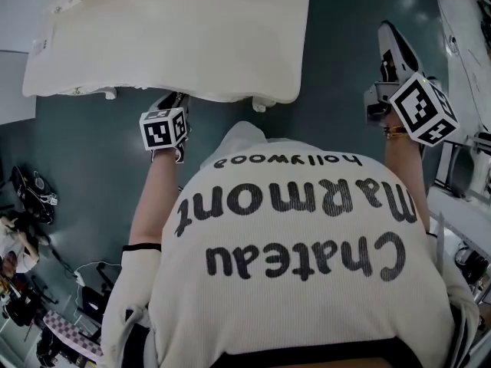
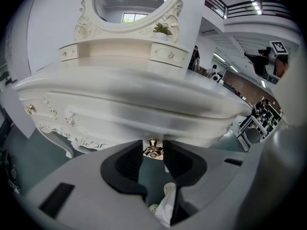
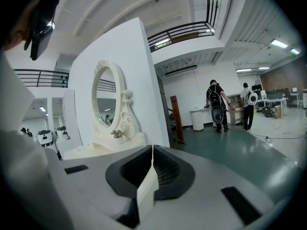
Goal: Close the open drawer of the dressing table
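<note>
The white dressing table (image 1: 169,37) fills the top of the head view; its oval mirror (image 2: 132,4) shows in the left gripper view. A gold drawer knob (image 2: 153,147) hangs under the curved white drawer front (image 2: 134,116). My left gripper (image 2: 153,154) has its black pads against both sides of that knob. From above, the left gripper (image 1: 175,100) reaches under the table's front edge. How far the drawer stands out I cannot tell. My right gripper (image 3: 152,150) is shut on nothing and is held up in the air at the right (image 1: 387,37), apart from the table.
A person's printed white shirt (image 1: 299,267) covers the lower head view. White furniture (image 1: 469,60) stands at the right edge, dark equipment (image 1: 31,194) on the teal floor at the left. Two people (image 3: 217,107) stand far off in the hall.
</note>
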The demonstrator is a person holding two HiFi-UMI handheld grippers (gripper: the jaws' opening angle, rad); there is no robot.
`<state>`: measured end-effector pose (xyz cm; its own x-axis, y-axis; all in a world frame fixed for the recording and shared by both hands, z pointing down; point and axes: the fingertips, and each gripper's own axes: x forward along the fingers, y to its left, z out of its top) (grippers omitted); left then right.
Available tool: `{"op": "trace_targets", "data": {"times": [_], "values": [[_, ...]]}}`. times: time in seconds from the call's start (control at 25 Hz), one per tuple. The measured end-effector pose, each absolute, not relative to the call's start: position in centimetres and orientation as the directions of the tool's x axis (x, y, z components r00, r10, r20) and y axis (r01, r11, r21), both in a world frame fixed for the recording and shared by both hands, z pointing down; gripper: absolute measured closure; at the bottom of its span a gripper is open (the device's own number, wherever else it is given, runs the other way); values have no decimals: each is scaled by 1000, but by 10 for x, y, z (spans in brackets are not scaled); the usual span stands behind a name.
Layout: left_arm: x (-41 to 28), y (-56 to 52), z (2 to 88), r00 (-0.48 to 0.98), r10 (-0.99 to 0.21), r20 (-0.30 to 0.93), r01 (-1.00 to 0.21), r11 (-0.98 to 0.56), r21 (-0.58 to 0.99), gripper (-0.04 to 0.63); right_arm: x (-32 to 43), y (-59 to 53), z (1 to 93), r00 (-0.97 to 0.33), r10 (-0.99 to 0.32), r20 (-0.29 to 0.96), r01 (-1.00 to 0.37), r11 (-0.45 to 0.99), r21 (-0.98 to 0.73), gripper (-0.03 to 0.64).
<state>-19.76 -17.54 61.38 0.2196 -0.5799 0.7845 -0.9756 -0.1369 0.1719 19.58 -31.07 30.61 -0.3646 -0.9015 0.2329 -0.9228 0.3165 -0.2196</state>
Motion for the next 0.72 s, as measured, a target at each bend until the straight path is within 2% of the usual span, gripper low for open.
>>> {"op": "trace_targets", "data": {"times": [0.72], "values": [[-209, -194, 623, 201, -575, 793, -980, -111, 168, 465, 204, -308, 318, -331, -910, 251, -934, 279, -222, 586]]}}
